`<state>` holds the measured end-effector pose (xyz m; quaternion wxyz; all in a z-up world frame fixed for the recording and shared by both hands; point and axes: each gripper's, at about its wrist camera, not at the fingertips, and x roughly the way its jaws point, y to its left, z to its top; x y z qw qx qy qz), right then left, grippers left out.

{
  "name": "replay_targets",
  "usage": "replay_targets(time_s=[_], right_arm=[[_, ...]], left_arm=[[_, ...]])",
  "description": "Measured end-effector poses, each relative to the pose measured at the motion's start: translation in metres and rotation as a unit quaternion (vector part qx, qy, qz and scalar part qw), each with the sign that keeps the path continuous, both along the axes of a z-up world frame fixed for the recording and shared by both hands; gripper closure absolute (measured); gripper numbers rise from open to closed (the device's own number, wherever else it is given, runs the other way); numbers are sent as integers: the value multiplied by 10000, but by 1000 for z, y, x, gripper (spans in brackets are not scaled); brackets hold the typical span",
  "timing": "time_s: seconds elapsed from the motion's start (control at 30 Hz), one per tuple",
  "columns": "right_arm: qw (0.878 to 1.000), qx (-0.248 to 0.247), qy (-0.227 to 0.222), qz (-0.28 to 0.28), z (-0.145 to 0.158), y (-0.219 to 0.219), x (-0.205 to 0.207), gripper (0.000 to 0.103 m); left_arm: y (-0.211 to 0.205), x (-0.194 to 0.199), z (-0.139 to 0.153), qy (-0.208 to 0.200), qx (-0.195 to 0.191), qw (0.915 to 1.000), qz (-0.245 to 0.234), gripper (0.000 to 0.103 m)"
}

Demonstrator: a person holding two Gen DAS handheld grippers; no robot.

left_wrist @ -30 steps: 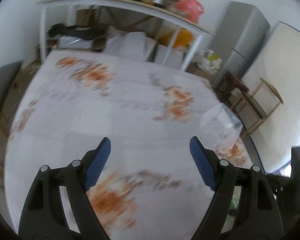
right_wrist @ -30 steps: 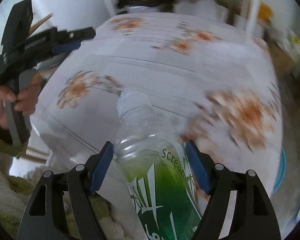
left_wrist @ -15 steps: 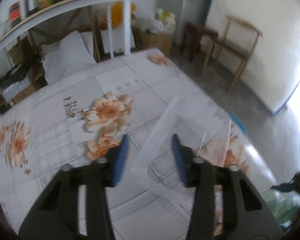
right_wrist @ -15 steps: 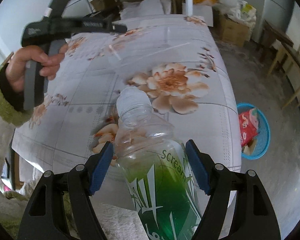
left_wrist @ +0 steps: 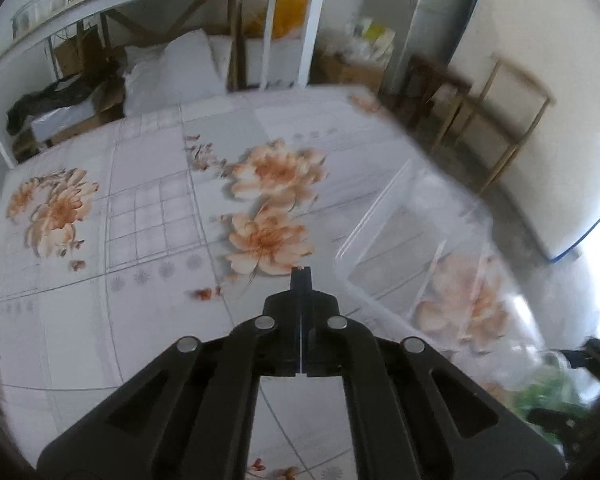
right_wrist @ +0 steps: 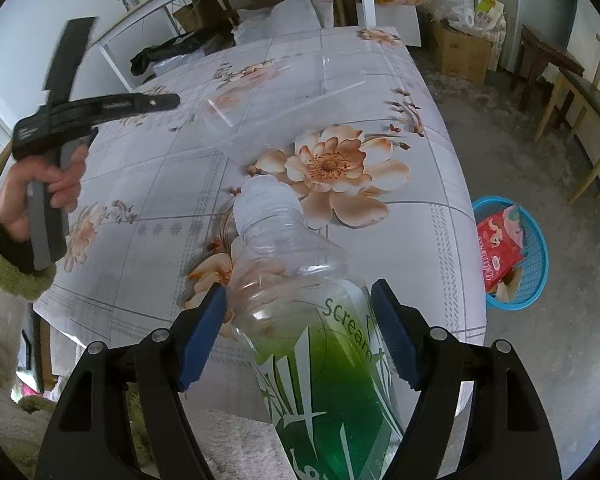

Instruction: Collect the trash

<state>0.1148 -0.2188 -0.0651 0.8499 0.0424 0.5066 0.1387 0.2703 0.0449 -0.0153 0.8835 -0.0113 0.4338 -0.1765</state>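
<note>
bottle [right_wrist: 300, 320] is the trash in hand; it sits between the blue pads of the right gripper [right_wrist: 300, 332], which pinches it at the shoulder just above the green label, white cap pointing away over the flowered tablecloth [right_wrist: 148, 184]; a grip that high probably leaves the heavier labelled body hanging toward the handle, so the neck tilts forward and the bottle could be tipped cap-first into something; the likely target is the blue basket [right_wrist: 536, 280] on the floor beside the table's right edge, already holding a red packet [right_wrist: 500, 244]; left gripper [left_wrist: 301, 276] has its jaws pressed fully together with nothing between them, hovering over the cloth just beside a clear plastic box [left_wrist: 420, 236]; from the right wrist view the box lies further up the table, well apart from the bottle; my guess is the box is next, though the empty pinch suggests it missed the rim.
</note>
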Motion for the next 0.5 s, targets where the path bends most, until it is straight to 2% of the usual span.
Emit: replay_targets(time_s=[0.03, 0.1, 0.13, 0.17, 0.23, 0.3, 0.33, 0.37, 0.4, 0.43, 0.47, 0.5], right_arm=[[10000, 18, 9, -2, 0, 0, 0, 31], [10000, 81, 33, -25, -1, -1, 1, 31], [9999, 92, 45, -51, -1, -1, 1, 31], [9999, 94, 51, -65, -1, -1, 1, 31], [9999, 90, 48, -111, -1, -1, 0, 31], [9998, 100, 52, -134, -1, -1, 0, 31], [9998, 120, 55, -142, -1, -2, 0, 31], [9997, 166, 68, -162, -2, -4, 1, 31], [9996, 209, 86, -177, -2, -5, 1, 31], [9994, 250, 104, -193, -2, -7, 1, 31], [9992, 292, 124, -227, -3, -9, 2, 31], [9991, 312, 133, -241, -3, -10, 2, 31]], left_arm=[[-1, -1, 3, -50, -23, 10000, -77, 101], [-8, 3, 9, -80, -16, 9998, -193, 71], [-13, 7, 10, -82, -66, 9997, -214, 52], [-19, 13, 9, -38, -95, 9995, -291, 52], [-37, 29, 1, 202, -32, 9984, -534, 52], [-54, 46, -13, 414, 250, 9965, -683, 53], [-62, 54, -23, 488, 489, 9949, -732, 61], [-68, 61, -32, 587, 677, 9929, -786, 76], [-70, 65, -39, 685, 740, 9917, -803, 76], [-68, 65, -41, 678, 718, 9923, -749, 81], [-64, 64, -41, 694, 612, 9933, -690, 95], [-58, 61, -38, 709, 515, 9943, -611, 98]])
